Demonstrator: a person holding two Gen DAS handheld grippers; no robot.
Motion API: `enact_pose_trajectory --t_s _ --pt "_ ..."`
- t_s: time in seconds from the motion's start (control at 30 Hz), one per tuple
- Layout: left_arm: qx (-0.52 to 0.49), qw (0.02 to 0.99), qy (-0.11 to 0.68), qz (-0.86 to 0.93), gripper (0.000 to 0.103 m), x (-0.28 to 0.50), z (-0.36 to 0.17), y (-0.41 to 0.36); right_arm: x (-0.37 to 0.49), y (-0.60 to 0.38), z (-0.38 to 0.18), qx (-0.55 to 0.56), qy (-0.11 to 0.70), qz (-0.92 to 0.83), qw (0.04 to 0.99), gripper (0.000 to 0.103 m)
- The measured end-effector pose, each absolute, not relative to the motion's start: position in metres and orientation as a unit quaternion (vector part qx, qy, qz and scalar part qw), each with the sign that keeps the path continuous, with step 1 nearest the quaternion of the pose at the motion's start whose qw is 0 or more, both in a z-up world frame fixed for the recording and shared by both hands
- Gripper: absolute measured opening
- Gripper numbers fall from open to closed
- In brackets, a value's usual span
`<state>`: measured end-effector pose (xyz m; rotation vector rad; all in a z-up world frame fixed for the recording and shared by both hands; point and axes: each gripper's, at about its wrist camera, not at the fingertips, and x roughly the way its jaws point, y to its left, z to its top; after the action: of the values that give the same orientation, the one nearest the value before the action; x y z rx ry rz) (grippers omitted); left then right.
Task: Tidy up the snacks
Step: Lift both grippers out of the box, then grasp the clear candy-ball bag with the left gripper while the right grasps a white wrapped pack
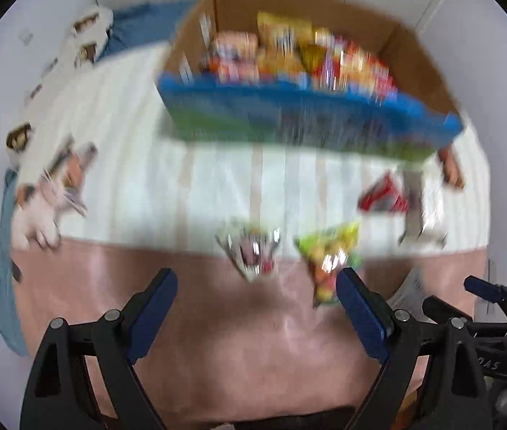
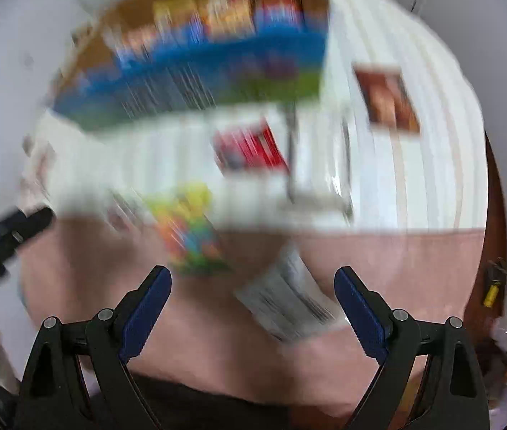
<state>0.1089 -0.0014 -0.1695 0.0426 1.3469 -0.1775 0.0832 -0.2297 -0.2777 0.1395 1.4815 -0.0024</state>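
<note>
Snacks are filling the box (image 1: 303, 114) while several packets (image 1: 328, 261) are lying before it, both grippers (image 1: 257, 308) (image 2: 253, 304) gaping empty.

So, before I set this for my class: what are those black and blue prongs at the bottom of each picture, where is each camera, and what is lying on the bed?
The prongs are hand-held grippers, each carried by a person, with a wide-angle camera looking along its two fingers. One picture comes from the left gripper, the other from the right gripper. Both stand open and hold nothing.

Ahead is a cardboard box already filled with snack packets. Loose on the bedcover lie a silvery packet, a green and yellow candy bag, a red packet, a brown packet and a white printed packet. Both pictures are blurred, so labels cannot be read.
</note>
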Motion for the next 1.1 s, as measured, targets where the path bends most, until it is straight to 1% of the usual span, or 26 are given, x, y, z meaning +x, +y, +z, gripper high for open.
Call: enact_pose_trajectory --t_s 0.17,0.27,0.3,0.37,0.4,0.5,0.57,0.6,0.67,0.7,0.73,0.77,0.8,0.83,0.9,0.93,0.97,1.0,1.03,1.1 --pt "0.048 0.745 0.661 -0.081 0.091 0.097 -0.216 -0.024 0.07 -0.224 -0.334 -0.031 0.71 0.016 0.703 0.094" --pt "0.057 0.731 0.675 -0.084 0.091 0.093 -0.232 -0.037 0.068 -0.222 -0.356 -0.048 0.719 0.023 0.693 0.094" --pt "0.059 0.727 0.679 -0.083 0.091 0.093 -0.236 -0.039 0.067 -0.222 -0.358 -0.052 0.712 0.02 0.7 0.092" --pt "0.054 0.718 0.69 -0.081 0.091 0.093 -0.246 -0.045 0.067 -0.229 -0.355 -0.044 0.691 -0.004 0.721 0.071" --pt "0.044 0.713 0.695 -0.082 0.091 0.095 -0.25 -0.046 0.067 -0.237 -0.351 -0.024 0.684 -0.024 0.728 0.057" --pt "0.011 0.699 0.71 -0.085 0.091 0.1 -0.26 -0.052 0.067 -0.27 -0.343 0.097 0.671 -0.053 0.733 0.056" --pt "-0.009 0.693 0.715 -0.091 0.091 0.109 -0.264 -0.061 0.064 -0.287 -0.341 0.16 0.664 -0.063 0.728 0.056" --pt "-0.017 0.691 0.717 -0.092 0.091 0.114 -0.267 -0.066 0.063 -0.293 -0.341 0.185 0.663 -0.063 0.722 0.058" --pt "-0.031 0.688 0.719 -0.095 0.091 0.125 -0.272 -0.076 0.062 -0.304 -0.343 0.222 0.667 -0.055 0.709 0.074" --pt "-0.036 0.686 0.72 -0.097 0.091 0.13 -0.275 -0.081 0.062 -0.306 -0.344 0.227 0.668 -0.05 0.706 0.088" --pt "-0.039 0.683 0.722 -0.1 0.091 0.133 -0.279 -0.087 0.061 -0.307 -0.344 0.226 0.67 -0.049 0.705 0.091" --pt "-0.039 0.683 0.722 -0.102 0.088 0.136 -0.282 -0.094 0.061 -0.308 -0.346 0.222 0.674 -0.05 0.703 0.091" --pt "-0.032 0.687 0.718 -0.101 0.081 0.138 -0.285 -0.101 0.062 -0.308 -0.347 0.215 0.677 -0.051 0.702 0.091" --pt "-0.018 0.692 0.715 -0.098 0.078 0.136 -0.286 -0.106 0.063 -0.307 -0.348 0.208 0.68 -0.054 0.701 0.091" --pt "0.017 0.704 0.704 -0.097 0.064 0.131 -0.285 -0.114 0.065 -0.3 -0.35 0.184 0.685 -0.062 0.703 0.091" --pt "0.027 0.707 0.7 -0.1 0.062 0.129 -0.284 -0.117 0.066 -0.298 -0.35 0.174 0.684 -0.065 0.705 0.09" --pt "0.036 0.71 0.696 -0.107 0.054 0.124 -0.282 -0.118 0.066 -0.293 -0.351 0.159 0.684 -0.07 0.708 0.09" --pt "0.05 0.711 0.693 -0.109 0.051 0.119 -0.281 -0.119 0.064 -0.288 -0.353 0.142 0.684 -0.076 0.712 0.083" --pt "0.058 0.712 0.691 -0.11 0.051 0.113 -0.28 -0.118 0.062 -0.283 -0.352 0.123 0.683 -0.08 0.716 0.073" --pt "0.075 0.712 0.689 -0.113 0.05 0.097 -0.281 -0.113 0.058 -0.274 -0.35 0.1 0.68 -0.074 0.723 0.064"
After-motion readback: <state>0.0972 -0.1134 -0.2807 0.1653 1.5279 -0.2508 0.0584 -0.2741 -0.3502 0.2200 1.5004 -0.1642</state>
